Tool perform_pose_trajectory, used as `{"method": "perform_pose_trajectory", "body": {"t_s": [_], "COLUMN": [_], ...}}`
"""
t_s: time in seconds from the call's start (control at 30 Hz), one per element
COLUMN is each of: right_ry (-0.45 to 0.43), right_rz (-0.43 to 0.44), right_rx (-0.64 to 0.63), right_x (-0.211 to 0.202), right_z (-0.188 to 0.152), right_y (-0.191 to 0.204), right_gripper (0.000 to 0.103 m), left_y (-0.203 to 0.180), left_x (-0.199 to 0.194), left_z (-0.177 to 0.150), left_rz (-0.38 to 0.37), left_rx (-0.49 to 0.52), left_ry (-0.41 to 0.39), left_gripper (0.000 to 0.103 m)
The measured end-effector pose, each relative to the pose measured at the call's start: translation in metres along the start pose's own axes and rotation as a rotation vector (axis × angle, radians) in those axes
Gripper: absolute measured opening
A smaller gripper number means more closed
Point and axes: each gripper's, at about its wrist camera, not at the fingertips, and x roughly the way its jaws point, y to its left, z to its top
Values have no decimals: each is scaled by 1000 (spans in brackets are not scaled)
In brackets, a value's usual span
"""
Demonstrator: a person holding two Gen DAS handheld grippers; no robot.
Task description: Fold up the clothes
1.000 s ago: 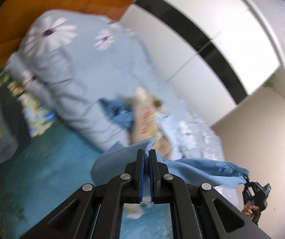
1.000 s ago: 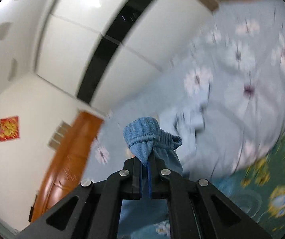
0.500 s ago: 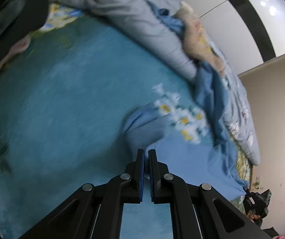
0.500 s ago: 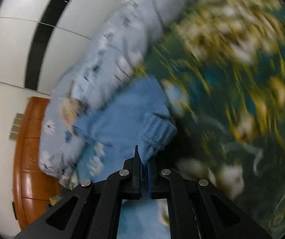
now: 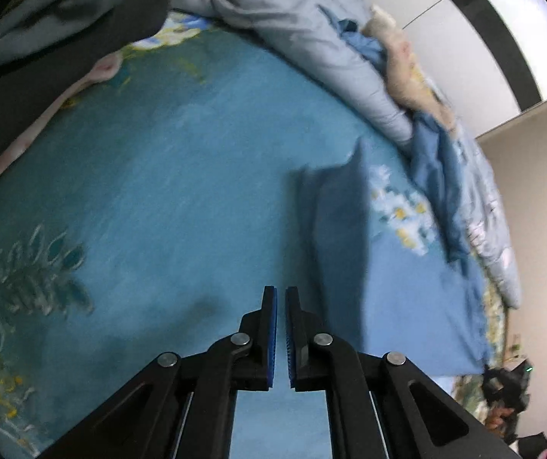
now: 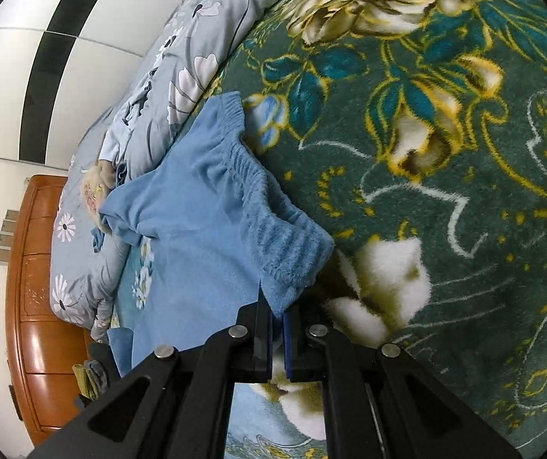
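A light blue fleece garment (image 6: pixel 197 237) with a ribbed elastic waistband lies spread on the bed blanket. My right gripper (image 6: pixel 278 308) is shut on the waistband corner, low over the blanket. In the left wrist view the same blue garment (image 5: pixel 407 298) lies flat to the right, with a dark folded part (image 5: pixel 338 229). My left gripper (image 5: pixel 280 294) has its jaws a narrow gap apart with nothing between them, above the teal blanket (image 5: pixel 158 199).
A grey floral duvet (image 6: pixel 197 38) is bunched along the far side of the bed, with a cream cloth (image 5: pixel 407 61) and another blue cloth on it. A wooden headboard (image 6: pixel 40 306) stands at the left. Dark clothing (image 5: pixel 44 38) lies at the upper left.
Both grippers swung the garment down from the air onto the bed. The left gripper let go of the cloth and its jaws parted slightly. The right gripper still holds the waistband.
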Motion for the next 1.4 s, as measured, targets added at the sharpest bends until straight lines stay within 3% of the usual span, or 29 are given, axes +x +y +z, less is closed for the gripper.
{"method": "perform_pose_trajectory", "body": {"t_s": [0.03, 0.1, 0.17, 0.33, 0.43, 0.5, 0.57, 0.7, 0.83, 0.97, 1.13, 1.4], "right_ry": [1, 3, 5, 10, 7, 5, 2, -8, -56, -75, -54, -86], "right_rz": [-3, -5, -7, -11, -11, -12, -10, 0, 5, -22, -60, -94], "right_rx": [-1, 3, 6, 25, 35, 37, 40, 38, -6, -54, 8, 26], "right_x": [0, 1, 1, 3, 3, 3, 3, 0, -17, -32, -36, -56], "right_z": [0, 0, 0, 0, 0, 1, 1, 2, 3, -4, -21, -28], "right_y": [1, 1, 1, -1, -2, -1, -1, 2, 14, 17, -17, -35], "right_gripper": [4, 4, 4, 4, 4, 4, 4, 4, 4, 4, 4, 3], "left_y": [-6, -23, -43, -65, -65, -58, -52, -40, -23, 19, 63, 68], "left_x": [2, 5, 10, 28, 39, 39, 39, 15, -27, -35, -21, -25], "left_z": [6, 19, 31, 50, 55, 56, 57, 57, 47, 8, -34, -58], "left_rz": [-16, -36, -35, 5, 64, 84, 104, 118, 38, 86, 120, 97], "left_rx": [-3, 18, 49, 64, 56, 37, 17, -8, -27, -85, -181, -202], "left_ry": [-8, -19, -23, -8, 7, 7, 7, -63, -182, -165, -116, -137], "left_gripper": [16, 37, 46, 49, 45, 15, 4, 3, 3, 3, 3, 3]}}
